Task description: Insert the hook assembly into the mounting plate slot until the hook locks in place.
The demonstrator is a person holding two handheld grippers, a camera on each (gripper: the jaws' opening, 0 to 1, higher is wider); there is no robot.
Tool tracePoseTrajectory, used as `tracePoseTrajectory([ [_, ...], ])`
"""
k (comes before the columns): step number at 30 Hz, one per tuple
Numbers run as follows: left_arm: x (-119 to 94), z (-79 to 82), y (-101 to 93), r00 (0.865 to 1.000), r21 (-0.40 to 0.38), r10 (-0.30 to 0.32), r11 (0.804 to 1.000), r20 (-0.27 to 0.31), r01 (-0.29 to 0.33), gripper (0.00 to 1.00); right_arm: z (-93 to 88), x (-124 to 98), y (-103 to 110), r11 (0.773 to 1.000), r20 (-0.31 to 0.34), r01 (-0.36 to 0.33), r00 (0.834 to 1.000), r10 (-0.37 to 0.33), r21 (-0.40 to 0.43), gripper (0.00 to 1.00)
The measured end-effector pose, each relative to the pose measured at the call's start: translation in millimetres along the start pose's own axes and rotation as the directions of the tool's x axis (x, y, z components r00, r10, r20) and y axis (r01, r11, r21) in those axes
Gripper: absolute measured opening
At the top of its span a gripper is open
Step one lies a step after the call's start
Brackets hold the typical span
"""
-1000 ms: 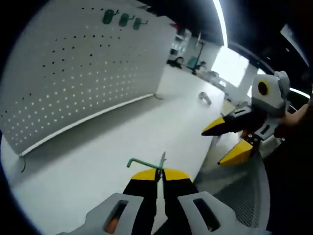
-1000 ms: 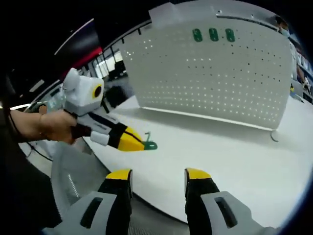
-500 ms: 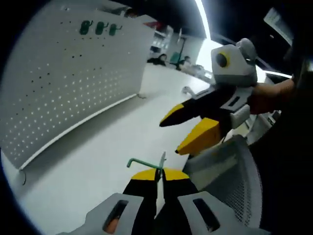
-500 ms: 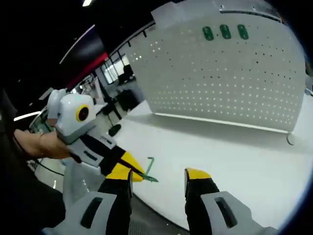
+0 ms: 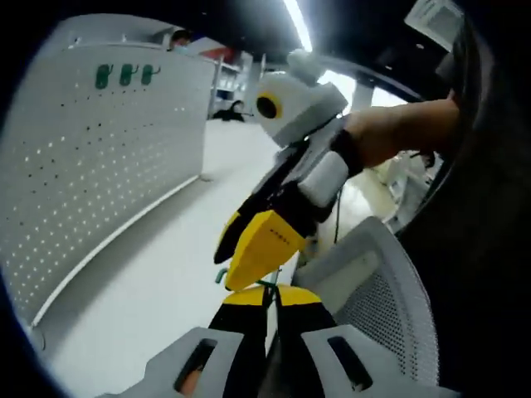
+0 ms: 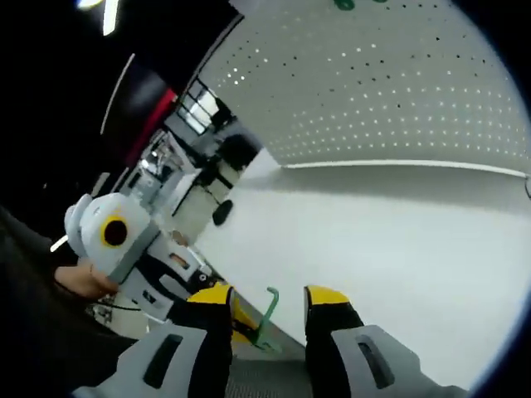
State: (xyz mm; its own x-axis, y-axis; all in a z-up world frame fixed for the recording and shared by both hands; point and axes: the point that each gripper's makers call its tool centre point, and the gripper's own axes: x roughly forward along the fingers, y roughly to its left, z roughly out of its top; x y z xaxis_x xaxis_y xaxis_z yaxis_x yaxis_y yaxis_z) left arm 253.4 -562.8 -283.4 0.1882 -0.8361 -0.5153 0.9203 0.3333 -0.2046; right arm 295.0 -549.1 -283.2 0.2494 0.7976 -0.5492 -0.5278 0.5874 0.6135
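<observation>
The green wire hook (image 6: 269,317) stands upright between the two yellow-tipped jaws of my right gripper (image 6: 267,292), which is open around it. My left gripper (image 5: 270,292) is shut on the hook's base, and a short piece of the hook (image 5: 266,284) shows above its tips. In the left gripper view the right gripper (image 5: 229,267) reaches in from the right and covers most of the hook. The left gripper (image 6: 241,322) enters the right gripper view from the lower left. The white perforated mounting plate (image 5: 91,174) stands upright at the back of the table (image 5: 158,290).
Three green hooks (image 5: 123,75) hang near the plate's top edge. A grey mesh chair back (image 5: 377,307) stands close at the table's near edge. A person's hand (image 6: 79,282) holds the left gripper. Desks and chairs lie beyond the table.
The two grippers have come together. The right gripper's open jaws now stand on either side of the hook that the left gripper keeps holding. Both views have swung away from the plate.
</observation>
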Motion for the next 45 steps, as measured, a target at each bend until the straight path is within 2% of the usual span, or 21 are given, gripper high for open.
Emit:
tracePoseTrajectory([
  [4,-1.5,7.5,-1.4,0.999,0.034,-0.029,0.999,0.027,0.028,0.02,-6.5,2.9,2.2,0.997,-0.055,-0.033,0.998,0.037,0.066,0.19],
  [9,-2.1,13.2,-3.2,0.997,0.066,-0.057,0.996,0.046,0.054,0.02,-7.5,5.5,6.5,0.991,-0.086,-0.068,0.993,0.078,0.115,0.07],
  [12,-2.2,14.6,-7.1,0.995,0.087,-0.091,0.992,0.048,0.087,0.02,-9.1,6.4,11.9,0.983,-0.106,-0.096,0.988,0.114,0.159,0.04],
  [19,-6.1,13.8,-8.3,0.992,0.101,-0.116,0.989,0.047,0.111,0.02,-11.9,7.5,14.8,0.968,-0.128,-0.125,0.98,0.155,0.217,0.03],
  [24,-6.2,14.7,-7.0,0.991,0.104,-0.121,0.988,0.051,0.116,0.02,-10.4,7.0,16.7,0.957,-0.119,-0.133,0.979,0.168,0.256,0.01],
  [27,-3.3,15.0,-4.1,0.993,0.102,-0.106,0.99,0.05,0.1,0.03,-5.9,6.7,15.6,0.96,-0.096,-0.136,0.982,0.164,0.244,0.0],
  [30,-1.6,15.1,3.6,0.996,0.056,-0.072,0.996,0.057,0.069,0.05,0.6,5.8,12.6,0.97,-0.065,-0.124,0.988,0.14,0.21,0.0],
  [31,-1.4,16.8,6.9,0.996,0.006,-0.052,0.999,0.068,0.052,0.05,2.5,5.6,11.5,0.972,-0.055,-0.118,0.99,0.131,0.205,0.0],
  [35,-2.8,20.9,22.0,0.996,-0.088,0.025,0.996,0.09,-0.017,0.09,17.6,2.8,4.2,0.974,0.032,-0.084,0.996,0.079,0.21,0.0],
  [37,-3.6,19.8,29.6,0.994,-0.132,0.066,0.99,0.086,-0.054,0.21,27.0,0.2,-6.3,0.985,0.086,-0.026,0.996,0.012,0.17,0.0],
  [38,-3.7,18.2,35.5,0.992,-0.193,0.102,0.977,0.078,-0.085,0.31,36.1,-2.5,-13.9,0.992,0.143,0.026,0.989,-0.044,0.124,0.0],
  [39,-3.4,16.3,38.0,0.991,-0.232,0.113,0.968,0.067,-0.095,0.44,41.6,-5.2,-18.1,0.994,0.179,0.061,0.981,-0.078,0.094,0.0],
  [40,-3.5,14.6,41.5,0.99,-0.267,0.133,0.957,0.055,-0.114,0.52,44.8,-7.7,-21.2,0.993,0.198,0.091,0.975,-0.104,0.073,0.0],
  [41,-4.1,13.6,44.8,0.987,-0.294,0.156,0.946,0.048,-0.135,0.58,53.2,-11.8,-26.7,0.989,0.25,0.14,0.957,-0.148,0.046,0.0],
  [43,-4.5,11.0,51.0,0.982,-0.317,0.183,0.935,0.039,-0.161,0.65,60.7,-16.1,-27.5,0.985,0.298,0.163,0.939,-0.172,0.053,0.0],
  [45,-5.7,13.1,57.8,0.974,-0.322,0.221,0.927,0.051,-0.194,0.7,70.6,-21.6,-30.0,0.979,0.356,0.199,0.913,-0.2,0.04,0.0],
])
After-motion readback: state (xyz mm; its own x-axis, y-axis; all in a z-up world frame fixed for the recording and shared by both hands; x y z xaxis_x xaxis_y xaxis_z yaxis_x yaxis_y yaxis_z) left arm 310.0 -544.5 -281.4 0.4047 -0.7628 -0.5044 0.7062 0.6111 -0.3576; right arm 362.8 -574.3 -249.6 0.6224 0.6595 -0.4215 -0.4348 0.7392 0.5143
